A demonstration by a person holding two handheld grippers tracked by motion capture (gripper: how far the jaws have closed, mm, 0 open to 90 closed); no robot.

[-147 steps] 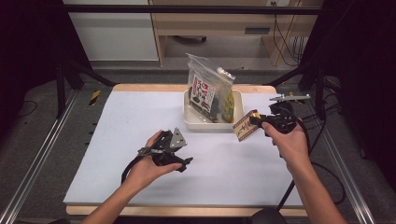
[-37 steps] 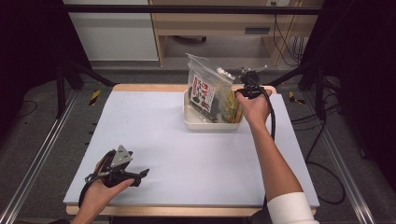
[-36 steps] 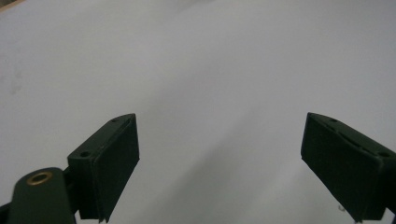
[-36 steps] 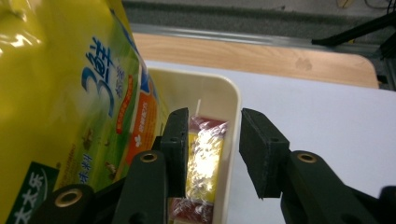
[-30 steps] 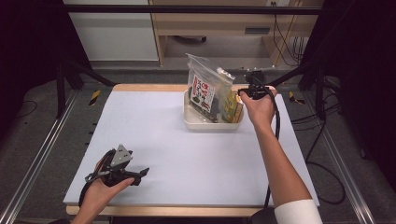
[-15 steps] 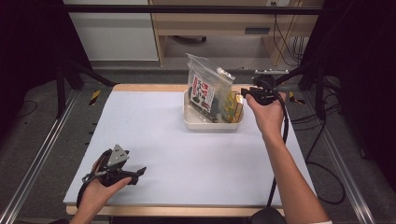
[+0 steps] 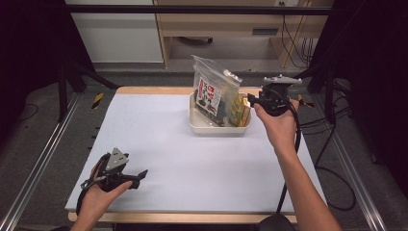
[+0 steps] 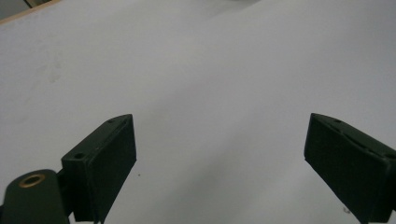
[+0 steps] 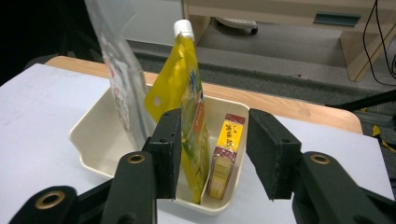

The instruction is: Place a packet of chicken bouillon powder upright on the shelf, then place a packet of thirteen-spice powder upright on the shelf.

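A small red and yellow box (image 9: 226, 156) stands on end in the right end of a cream tub (image 9: 98, 122), leaning against a yellow spouted pouch (image 9: 187, 98). I judge the box light and stiff, a cardboard carton with flat faces that a grip can squeeze without crushing if I go gently. The best hold looks like its two broad faces near the top edge, which rises clear of the tub rim. The pouch beside it looks soft and slick, likely to flop, so I would take that just under the white cap. A taller clear bag (image 7: 213, 91) with a printed label fills the left part of the tub.

My right gripper (image 9: 212, 154) hovers just outside the tub's near wall, its jaws partly spread with nothing between them; they have just been opening. The tub sits toward the far right of the white table (image 7: 159, 144).

My left gripper (image 8: 219, 154) rests low over the near left of the table, jaws spread wide and empty.
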